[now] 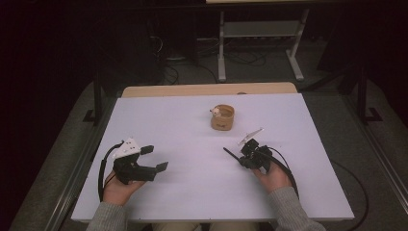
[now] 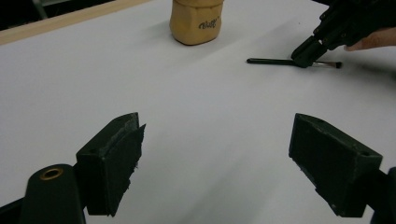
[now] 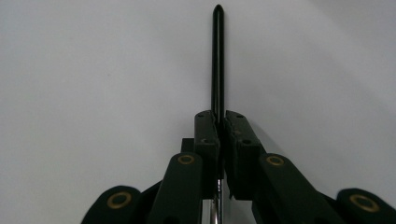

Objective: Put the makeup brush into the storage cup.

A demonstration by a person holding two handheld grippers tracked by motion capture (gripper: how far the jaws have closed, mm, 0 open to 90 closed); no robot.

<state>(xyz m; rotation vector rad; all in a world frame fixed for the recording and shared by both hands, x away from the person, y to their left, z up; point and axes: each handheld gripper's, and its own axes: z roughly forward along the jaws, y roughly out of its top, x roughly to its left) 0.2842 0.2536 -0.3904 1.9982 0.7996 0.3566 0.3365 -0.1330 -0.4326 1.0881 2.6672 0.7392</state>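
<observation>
Right gripper sits on the near right part of the white table, its jaws pressed together on a thin black brush. From the right gripper view the brush runs straight out between the two pads, its pointed black handle end lying away from the gripper over the bare table, with a glint of metal ferrule showing low down behind the pads. From the left gripper view the same brush lies low and nearly flat to the table, the right gripper clamped near its bristle end, with the small brown bristle tip poking out on the far side of the jaws. Left gripper rests at the near left of the table, well apart from the brush, its jaws spread wide with nothing between them; the left gripper view shows both pads standing far apart over bare table. A tan round holder stands toward the far middle of the table, beyond both grippers.
</observation>
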